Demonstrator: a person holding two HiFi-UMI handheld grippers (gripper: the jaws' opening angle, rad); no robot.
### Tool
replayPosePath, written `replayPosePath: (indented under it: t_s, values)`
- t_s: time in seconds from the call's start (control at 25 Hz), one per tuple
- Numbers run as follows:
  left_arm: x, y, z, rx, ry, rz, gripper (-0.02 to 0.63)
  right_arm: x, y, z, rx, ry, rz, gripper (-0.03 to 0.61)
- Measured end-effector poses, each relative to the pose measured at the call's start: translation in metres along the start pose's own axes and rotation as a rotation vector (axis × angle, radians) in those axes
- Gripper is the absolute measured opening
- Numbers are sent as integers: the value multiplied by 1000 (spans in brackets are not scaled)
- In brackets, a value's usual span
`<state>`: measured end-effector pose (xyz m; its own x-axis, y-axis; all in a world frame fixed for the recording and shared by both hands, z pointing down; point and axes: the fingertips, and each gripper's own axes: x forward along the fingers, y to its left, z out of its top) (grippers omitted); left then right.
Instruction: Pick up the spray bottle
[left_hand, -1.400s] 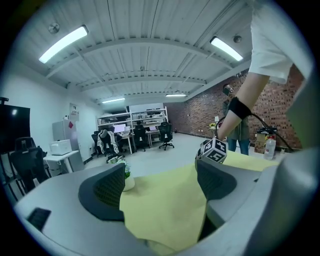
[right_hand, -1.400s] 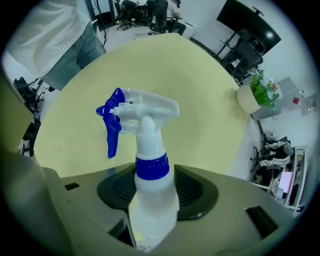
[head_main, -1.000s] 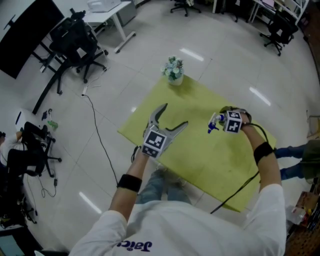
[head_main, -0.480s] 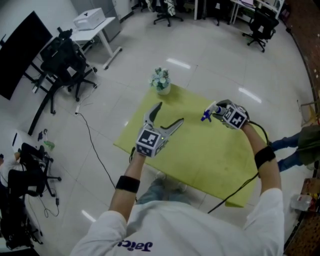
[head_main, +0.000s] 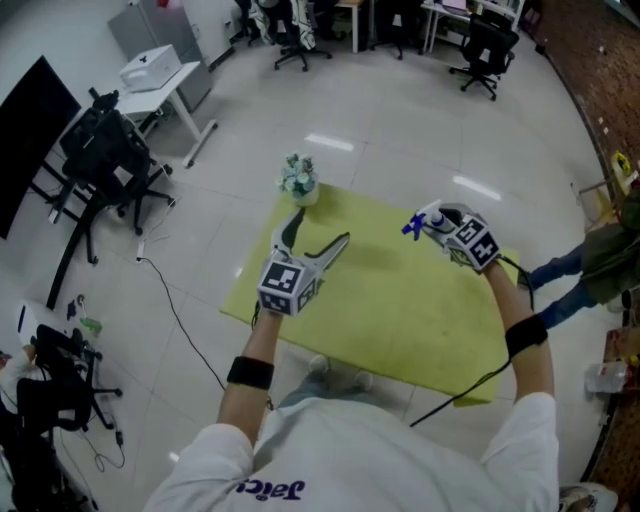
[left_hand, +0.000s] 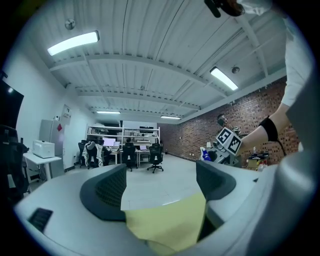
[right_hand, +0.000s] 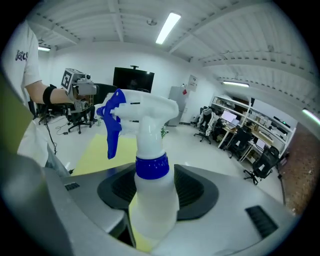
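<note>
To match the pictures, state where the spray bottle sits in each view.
Head view: spray bottle, upper right of centre.
Left gripper view: small, right of centre.
Right gripper view: centre, large, upright.
Shared landmark: yellow-green table.

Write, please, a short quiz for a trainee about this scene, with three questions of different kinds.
1. Multiple choice: what does the right claw hold? A) a spray bottle B) a cup C) nothing
2. True or false: the left claw is open and empty.
3. Fill in: the plant stands at a corner of the ___ table.
Key: 1 A; 2 true; 3 yellow.
</note>
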<state>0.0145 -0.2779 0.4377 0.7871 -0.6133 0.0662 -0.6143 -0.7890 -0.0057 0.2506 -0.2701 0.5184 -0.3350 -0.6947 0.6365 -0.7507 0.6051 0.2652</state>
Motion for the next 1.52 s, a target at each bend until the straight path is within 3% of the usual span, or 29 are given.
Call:
replayPosePath:
  t_s: [0.36,0.88,1.52]
  values:
    - [-9,-9,26,-21,-42,-60,448,-68,-1,-1,159,-120,-134,215]
    - [-29,-15,22,25,-38,-79,426,-142,1,-21,255,-172,-308,213]
    - [-34,-2,19,26,-51,-33,426,-206,15,-63,482,-279,-543,213]
